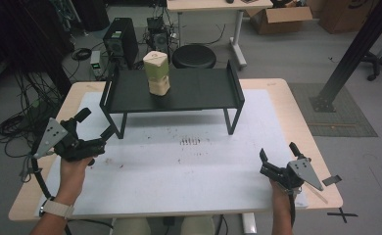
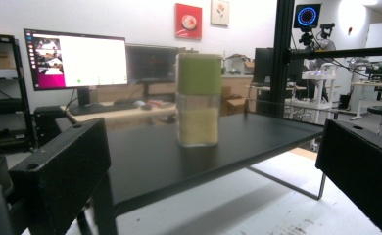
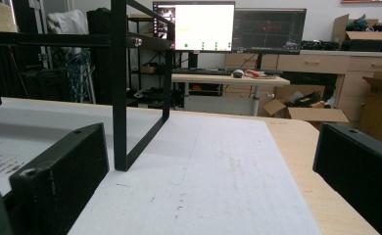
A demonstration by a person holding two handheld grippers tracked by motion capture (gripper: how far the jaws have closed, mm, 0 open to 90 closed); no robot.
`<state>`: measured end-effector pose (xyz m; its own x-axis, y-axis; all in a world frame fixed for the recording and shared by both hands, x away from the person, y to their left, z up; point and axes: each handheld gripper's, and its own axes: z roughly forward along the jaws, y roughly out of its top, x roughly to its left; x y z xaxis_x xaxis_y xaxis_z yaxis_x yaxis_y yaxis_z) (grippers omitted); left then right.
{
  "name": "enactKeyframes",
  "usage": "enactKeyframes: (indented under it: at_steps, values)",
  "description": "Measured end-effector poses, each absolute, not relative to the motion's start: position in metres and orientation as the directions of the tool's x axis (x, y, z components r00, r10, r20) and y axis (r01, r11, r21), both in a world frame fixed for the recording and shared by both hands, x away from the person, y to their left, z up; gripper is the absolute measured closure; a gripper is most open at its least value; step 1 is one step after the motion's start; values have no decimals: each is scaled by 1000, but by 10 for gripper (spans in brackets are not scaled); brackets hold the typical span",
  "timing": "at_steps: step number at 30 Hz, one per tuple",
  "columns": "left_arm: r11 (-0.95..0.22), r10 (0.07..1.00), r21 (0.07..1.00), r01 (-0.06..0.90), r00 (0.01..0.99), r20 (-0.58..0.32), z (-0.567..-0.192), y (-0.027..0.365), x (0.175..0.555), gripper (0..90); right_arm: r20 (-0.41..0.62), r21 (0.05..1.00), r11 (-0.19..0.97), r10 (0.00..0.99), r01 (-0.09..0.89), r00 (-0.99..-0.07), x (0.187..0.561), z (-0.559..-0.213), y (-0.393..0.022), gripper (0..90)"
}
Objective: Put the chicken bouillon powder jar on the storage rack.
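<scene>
The work looks to be at its very start: the green-lidded jar (image 1: 156, 72) stands upright and untouched on the black shelf (image 1: 199, 93), toward the shelf's left half, and neither gripper has reached it. The left gripper (image 1: 104, 138) hangs just off the shelf's front left leg, its jaws spread wide and empty; in the left gripper view they frame the jar (image 2: 199, 100), which suggests a reach toward it is being lined up. The right gripper (image 1: 263, 160) rests low over the white surface (image 1: 189, 171), well in front of the shelf's right end and far from the jar, its jaws likewise spread with nothing between them; its own view looks along the mat past the shelf's right leg (image 3: 119, 93). By my judgement everything is still left: closing the distance to the jar, pinching it, lifting it off the shelf and setting it wherever it belongs. As for writing, the jar carries no label that I can make out; it shows a pale grainy filling under a plain green top. The lit monitor (image 2: 76, 58) behind the shelf shows text too small to read.
</scene>
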<state>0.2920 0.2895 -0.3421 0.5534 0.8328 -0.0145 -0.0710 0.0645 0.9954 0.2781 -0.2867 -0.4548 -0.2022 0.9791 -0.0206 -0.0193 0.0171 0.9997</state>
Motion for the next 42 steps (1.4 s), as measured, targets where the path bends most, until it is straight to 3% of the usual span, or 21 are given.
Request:
enactKeyframes:
  at_steps: [11,29,42]
  values:
    - [66,865,993,-96,502,-9,-375,319,281,2,-23,1000,20,979,-16,-201,278,-455,-286,0]
    - [49,887,999,12,459,-50,-431,334,279,2,-26,1000,24,979,-15,-202,279,-455,-286,0]
    - [49,895,998,49,442,-65,-452,337,270,2,-28,1000,26,979,-14,-201,279,-455,-286,0]
